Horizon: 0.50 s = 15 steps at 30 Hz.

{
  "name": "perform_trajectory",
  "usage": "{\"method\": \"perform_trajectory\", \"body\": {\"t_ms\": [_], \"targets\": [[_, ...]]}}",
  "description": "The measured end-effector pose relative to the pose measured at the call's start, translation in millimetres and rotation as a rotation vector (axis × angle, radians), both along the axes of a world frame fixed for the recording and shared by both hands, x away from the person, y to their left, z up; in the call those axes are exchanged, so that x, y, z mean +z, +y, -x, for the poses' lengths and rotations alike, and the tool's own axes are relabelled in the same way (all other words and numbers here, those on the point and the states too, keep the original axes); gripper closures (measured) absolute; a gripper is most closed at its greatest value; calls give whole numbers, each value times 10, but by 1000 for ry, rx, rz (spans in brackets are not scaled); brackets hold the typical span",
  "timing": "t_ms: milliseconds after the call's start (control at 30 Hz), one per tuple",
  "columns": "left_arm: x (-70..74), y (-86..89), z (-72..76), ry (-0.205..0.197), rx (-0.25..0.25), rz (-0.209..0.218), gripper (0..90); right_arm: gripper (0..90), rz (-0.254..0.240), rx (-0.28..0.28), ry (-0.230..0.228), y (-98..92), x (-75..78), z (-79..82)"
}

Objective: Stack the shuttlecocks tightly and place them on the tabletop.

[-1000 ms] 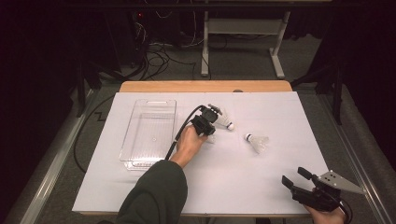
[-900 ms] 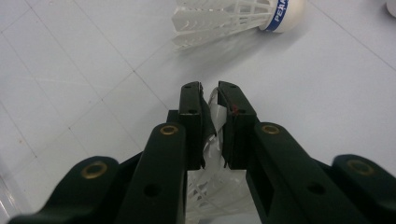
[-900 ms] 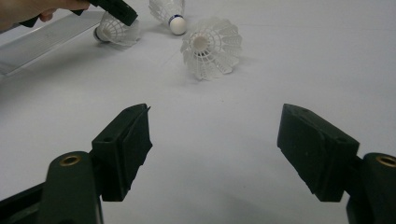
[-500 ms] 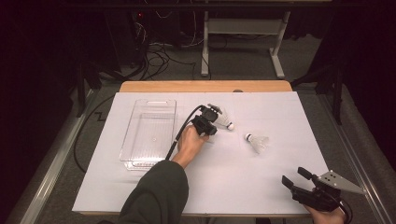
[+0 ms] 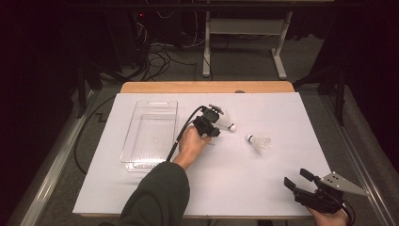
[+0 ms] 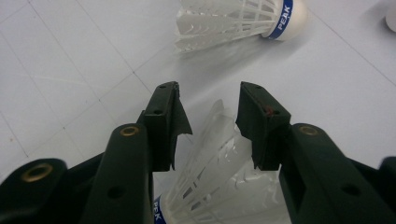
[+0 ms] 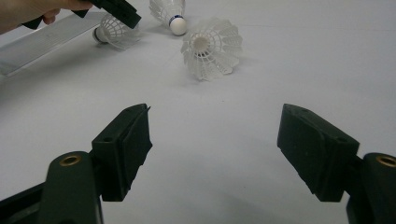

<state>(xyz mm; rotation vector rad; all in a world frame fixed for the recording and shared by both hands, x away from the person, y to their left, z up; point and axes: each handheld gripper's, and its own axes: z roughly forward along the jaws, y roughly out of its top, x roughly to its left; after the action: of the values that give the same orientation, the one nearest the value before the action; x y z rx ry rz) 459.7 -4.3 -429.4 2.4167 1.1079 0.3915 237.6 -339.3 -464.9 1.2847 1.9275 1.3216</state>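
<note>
**A:** So what's going on at the left gripper (image 6: 208,100)? Got anything in it?

**B:** Kinda. Its jaws have just been opening, and there's a shuttlecock (image 6: 219,177) lying between them on the white table cover (image 5: 263,188). The pads look slightly off the feathers on both sides, so it sits in the gap rather than being pinched. Cork end with the blue band points back toward the gripper body.

**A:** And around that one?

**B:** A second shuttlecock (image 6: 238,18) lies on its side just beyond it, blue PEAK band, apart from the first. A third shuttlecock (image 5: 259,142) is farther from the first one, on the side away from the clear plastic bin (image 5: 150,134). The bin sits on the other side of the first shuttlecock, near the hand holding the left gripper.

**A:** Right gripper (image 7: 215,135)?

**B:** Jaws wide apart, nothing between them, just bare table cover. It's well away from the first shuttlecock, at the near edge of the table, pointing toward all three.
</note>
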Motion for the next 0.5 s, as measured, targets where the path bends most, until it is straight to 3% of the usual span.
{"method": "perform_trajectory", "body": {"t_ms": [500], "targets": [[13,8,1,1,2,12,519,262,0,0,1,0,0,-1]]}}
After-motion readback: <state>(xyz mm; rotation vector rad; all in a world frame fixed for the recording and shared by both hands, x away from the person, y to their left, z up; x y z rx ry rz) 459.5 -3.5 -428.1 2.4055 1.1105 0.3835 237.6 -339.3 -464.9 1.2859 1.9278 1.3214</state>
